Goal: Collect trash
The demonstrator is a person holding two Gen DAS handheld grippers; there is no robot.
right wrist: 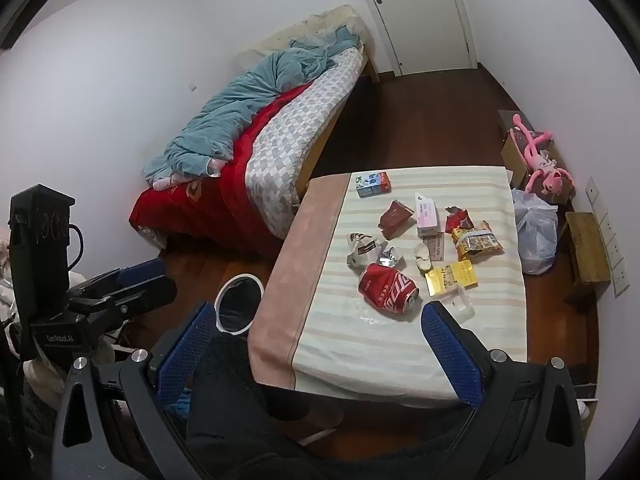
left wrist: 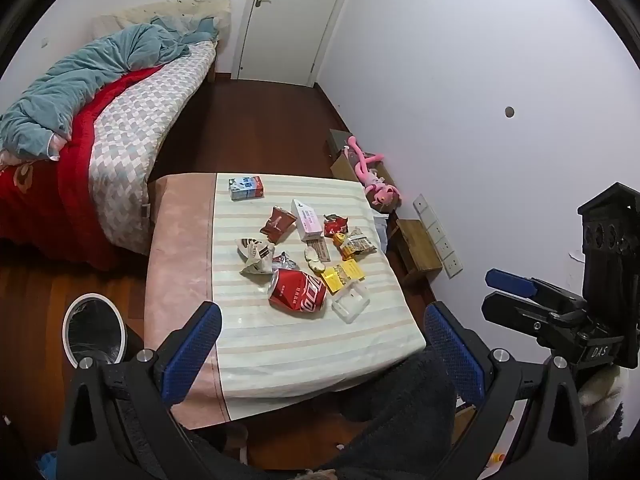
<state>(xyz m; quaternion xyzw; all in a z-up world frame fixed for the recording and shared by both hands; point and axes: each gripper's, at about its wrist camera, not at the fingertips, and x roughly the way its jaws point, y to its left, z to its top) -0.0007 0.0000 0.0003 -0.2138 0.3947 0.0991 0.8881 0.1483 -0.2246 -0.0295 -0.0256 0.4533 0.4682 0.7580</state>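
My left gripper and right gripper gape wide, holding nothing. Ahead, a dented red can lies among crinkled wrappers on the striped cloth. A round bin stands beside.

A bedroom in a home.
An unmade bed with a teal duvet lies at ten o'clock, a white door at twelve, a pink plush toy at two, over dark wooden flooring.

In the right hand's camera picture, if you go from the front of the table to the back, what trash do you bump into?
Crushed red cola can → yellow packet → dark red wrapper → blue and white carton.
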